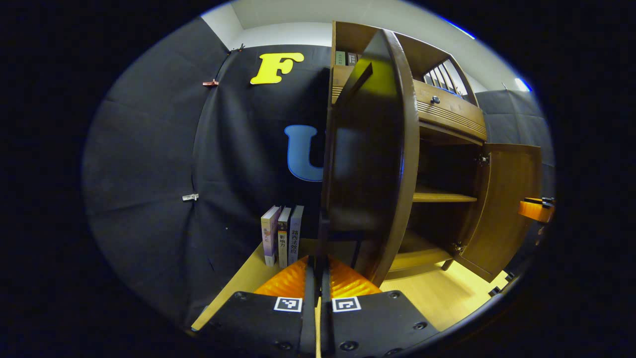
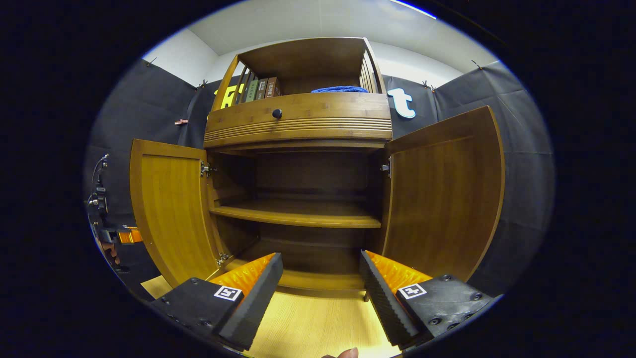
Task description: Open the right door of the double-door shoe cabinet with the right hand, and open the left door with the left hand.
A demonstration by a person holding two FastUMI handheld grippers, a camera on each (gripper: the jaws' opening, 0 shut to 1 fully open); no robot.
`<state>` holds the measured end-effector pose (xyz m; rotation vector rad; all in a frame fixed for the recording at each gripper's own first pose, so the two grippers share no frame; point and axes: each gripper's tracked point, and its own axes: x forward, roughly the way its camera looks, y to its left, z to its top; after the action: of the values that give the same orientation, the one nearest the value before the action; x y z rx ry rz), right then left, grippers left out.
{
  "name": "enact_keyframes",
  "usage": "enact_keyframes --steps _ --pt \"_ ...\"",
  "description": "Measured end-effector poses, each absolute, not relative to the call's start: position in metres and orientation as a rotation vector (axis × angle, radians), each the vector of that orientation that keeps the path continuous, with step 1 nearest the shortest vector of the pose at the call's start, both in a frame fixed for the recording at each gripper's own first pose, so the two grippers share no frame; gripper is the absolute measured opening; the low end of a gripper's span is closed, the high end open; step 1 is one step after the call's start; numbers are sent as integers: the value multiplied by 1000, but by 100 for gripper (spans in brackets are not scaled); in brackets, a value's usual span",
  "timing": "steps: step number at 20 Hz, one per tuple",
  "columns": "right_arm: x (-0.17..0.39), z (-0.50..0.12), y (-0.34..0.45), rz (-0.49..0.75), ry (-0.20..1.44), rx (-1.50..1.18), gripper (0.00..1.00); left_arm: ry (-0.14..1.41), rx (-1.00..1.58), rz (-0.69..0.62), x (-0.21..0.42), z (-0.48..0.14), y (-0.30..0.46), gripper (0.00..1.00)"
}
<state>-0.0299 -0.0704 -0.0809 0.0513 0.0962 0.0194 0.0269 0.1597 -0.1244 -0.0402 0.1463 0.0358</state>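
1. The cabinet (image 2: pixel 298 124) stands on a pale wood floor (image 2: pixel 318 323) with both doors swung wide, its inside open to the right gripper view.
2. The left door (image 2: pixel 171 214) hangs from the cabinet's left edge and the right door (image 2: pixel 442 194) from its right edge; each stands out toward the camera.
3. Inside, one shelf (image 2: pixel 298 215) runs across the middle; the compartments above and below it look bare and dark.
4. Above the doors sits a drawer (image 2: pixel 298 119) with a dark knob (image 2: pixel 277 114); on the top rack are a few books (image 2: pixel 261 89) at the left and a blue cloth (image 2: pixel 340 89) toward the right.
5. The right gripper (image 2: pixel 320 291) faces the opening from in front, fingers spread wide apart, touching nothing.
6. The left gripper (image 1: pixel 316 278) has its fingers pressed together, just in front of the left door (image 1: pixel 370 159), which is seen nearly edge-on. Whether they pinch anything I cannot tell.
7. In the left gripper view three books (image 1: pixel 282 236) stand upright on the floor beside the cabinet's left side, against the cloth wall.
8. The right door (image 1: pixel 502 209) shows open at the far side there.
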Motion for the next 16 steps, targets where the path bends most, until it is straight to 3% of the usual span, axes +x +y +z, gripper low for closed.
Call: enact_keyframes --steps 10,11,16 --pt "-30 -78 -77 27 90 54 100 149 26 75 5 -124 157 4" --pt "-30 -78 -78 31 90 54 96 147 34 86 -1 -123 158 7" --pt "-28 -76 -84 49 89 61 100 117 51 138 -30 -110 156 10"
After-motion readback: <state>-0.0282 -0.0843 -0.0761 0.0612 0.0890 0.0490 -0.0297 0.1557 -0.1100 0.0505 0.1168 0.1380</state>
